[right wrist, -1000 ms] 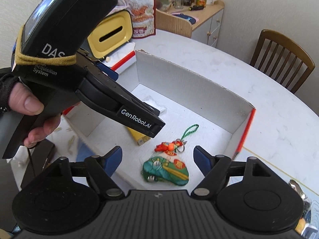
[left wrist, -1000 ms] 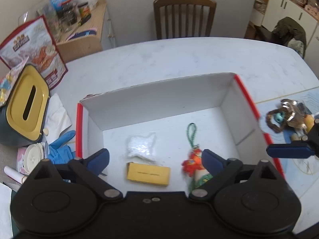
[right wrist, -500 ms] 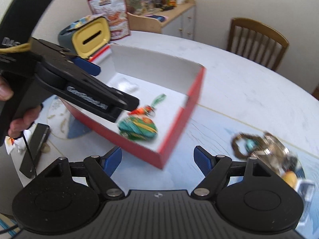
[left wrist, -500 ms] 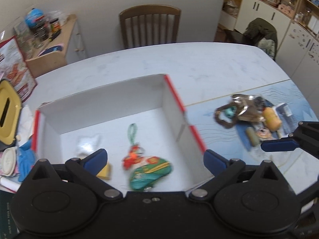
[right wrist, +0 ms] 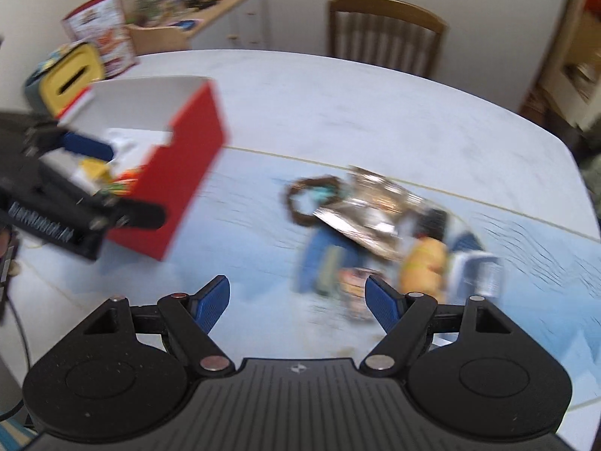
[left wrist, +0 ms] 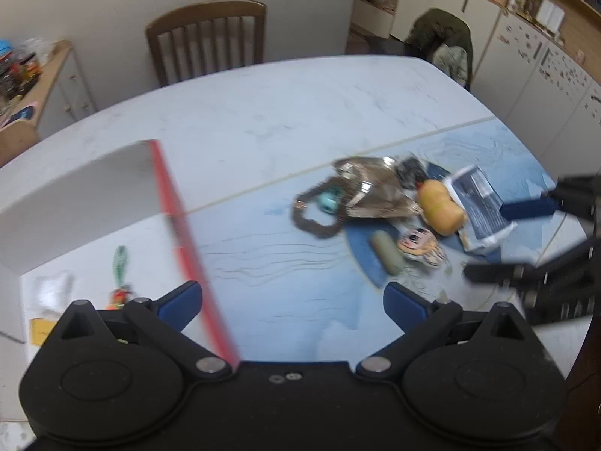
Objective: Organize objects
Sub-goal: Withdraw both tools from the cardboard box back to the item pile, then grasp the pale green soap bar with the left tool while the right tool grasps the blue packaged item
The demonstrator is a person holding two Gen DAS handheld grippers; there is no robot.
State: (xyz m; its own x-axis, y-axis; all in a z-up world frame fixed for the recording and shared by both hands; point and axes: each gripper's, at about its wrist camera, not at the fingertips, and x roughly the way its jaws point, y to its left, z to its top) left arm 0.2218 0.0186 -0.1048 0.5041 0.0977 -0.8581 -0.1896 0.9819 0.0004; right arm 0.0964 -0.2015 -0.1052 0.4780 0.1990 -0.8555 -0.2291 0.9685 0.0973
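A red-edged white box [left wrist: 165, 203] stands at the left and holds a green-corded charm [left wrist: 120, 263], a white packet [left wrist: 52, 285] and a yellow card [left wrist: 39, 329]. A pile of loose things lies on the blue mat [left wrist: 263, 300]: a brown bead bracelet [left wrist: 315, 221], a shiny foil bag [left wrist: 375, 191], a yellow plush [left wrist: 439, 206], a face badge [left wrist: 420, 244], a grey-green stick [left wrist: 387, 251] and a printed packet [left wrist: 477, 203]. My left gripper [left wrist: 293, 304] is open and empty over the mat beside the box. My right gripper [right wrist: 298, 298] is open and empty, in front of the blurred pile [right wrist: 375, 225].
The round white table [left wrist: 300, 105] has a wooden chair [left wrist: 206, 37] behind it. A yellow-lidded bin [right wrist: 67, 75] and a snack bag [right wrist: 101, 37] stand beyond the red box [right wrist: 184, 176]. A sideboard [right wrist: 203, 15] with clutter stands at the wall.
Both grippers have swung right, away from the box and toward the pile on the mat. Both stay open and empty. The charm lies in the box.
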